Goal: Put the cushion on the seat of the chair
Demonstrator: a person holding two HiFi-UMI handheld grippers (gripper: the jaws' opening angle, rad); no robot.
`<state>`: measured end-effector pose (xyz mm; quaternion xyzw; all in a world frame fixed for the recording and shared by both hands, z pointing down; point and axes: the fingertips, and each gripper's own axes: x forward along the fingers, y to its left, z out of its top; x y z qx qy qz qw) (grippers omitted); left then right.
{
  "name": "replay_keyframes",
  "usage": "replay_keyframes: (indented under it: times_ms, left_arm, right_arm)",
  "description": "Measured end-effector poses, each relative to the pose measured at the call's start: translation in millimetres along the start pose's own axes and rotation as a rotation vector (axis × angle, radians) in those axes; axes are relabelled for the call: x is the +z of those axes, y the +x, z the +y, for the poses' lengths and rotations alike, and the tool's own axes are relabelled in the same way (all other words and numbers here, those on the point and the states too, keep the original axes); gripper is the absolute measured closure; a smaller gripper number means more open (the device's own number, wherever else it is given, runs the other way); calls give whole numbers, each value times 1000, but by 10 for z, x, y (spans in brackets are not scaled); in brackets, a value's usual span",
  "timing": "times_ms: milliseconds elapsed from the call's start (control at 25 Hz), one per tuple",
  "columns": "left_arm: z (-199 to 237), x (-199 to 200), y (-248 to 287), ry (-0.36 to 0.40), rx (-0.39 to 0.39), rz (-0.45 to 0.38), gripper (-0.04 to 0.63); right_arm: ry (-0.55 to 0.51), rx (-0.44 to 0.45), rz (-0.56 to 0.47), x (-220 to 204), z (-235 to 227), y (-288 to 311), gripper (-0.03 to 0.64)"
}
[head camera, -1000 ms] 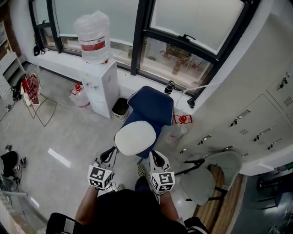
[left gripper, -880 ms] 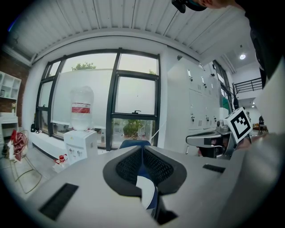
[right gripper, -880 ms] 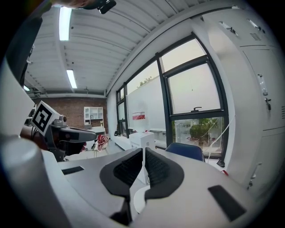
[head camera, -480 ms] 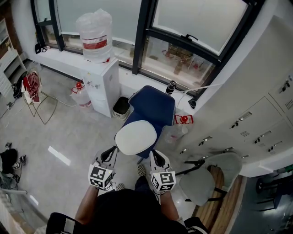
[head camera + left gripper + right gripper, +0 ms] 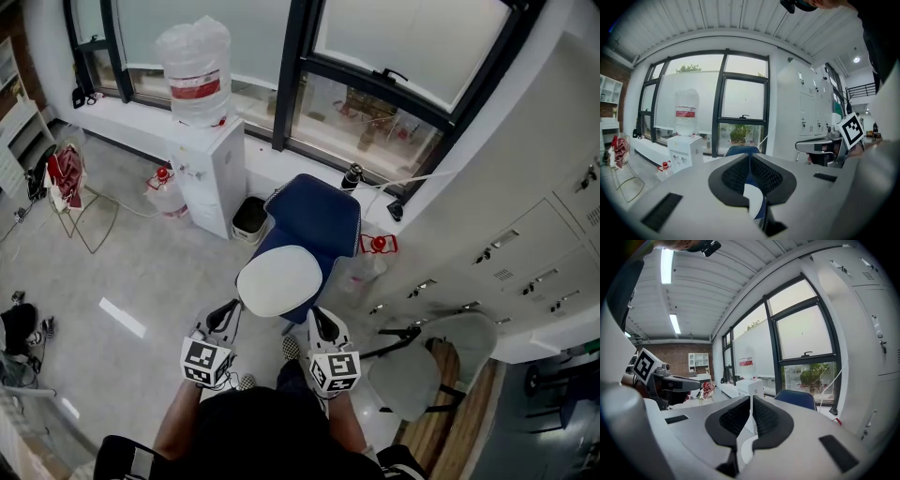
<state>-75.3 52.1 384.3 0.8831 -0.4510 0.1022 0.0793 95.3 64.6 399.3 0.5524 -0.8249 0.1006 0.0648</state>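
Note:
I hold a white oval cushion (image 5: pixel 278 279) in the air between both grippers, over the front of the blue chair (image 5: pixel 314 217) that stands by the window. My left gripper (image 5: pixel 228 312) is shut on the cushion's left edge, and my right gripper (image 5: pixel 315 319) is shut on its right edge. In the left gripper view the jaws (image 5: pixel 750 171) are closed, with a strip of the white cushion (image 5: pixel 753 201) just below the pads and the chair (image 5: pixel 740 150) small and far ahead. The right gripper view shows its jaws (image 5: pixel 751 416) closed over the cushion (image 5: pixel 746 453).
A white water dispenser (image 5: pixel 206 173) with a big bottle stands left of the chair, with a small bin (image 5: pixel 248 218) between them. White lockers (image 5: pixel 525 234) line the right wall. A grey chair (image 5: pixel 427 366) is at my right. Windows run along the far wall.

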Motion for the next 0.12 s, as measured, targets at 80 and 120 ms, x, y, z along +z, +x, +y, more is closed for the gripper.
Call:
replay_keyframes:
  times_ms: [80,120]
  left_arm:
    - [6,-4,10,0,1,1,569]
    - [9,-5,15,1,1,1,569]
  right_arm:
    - [0,-1,1,-8,-7,8,575]
    - [0,-1,1,-12,-12,12,575]
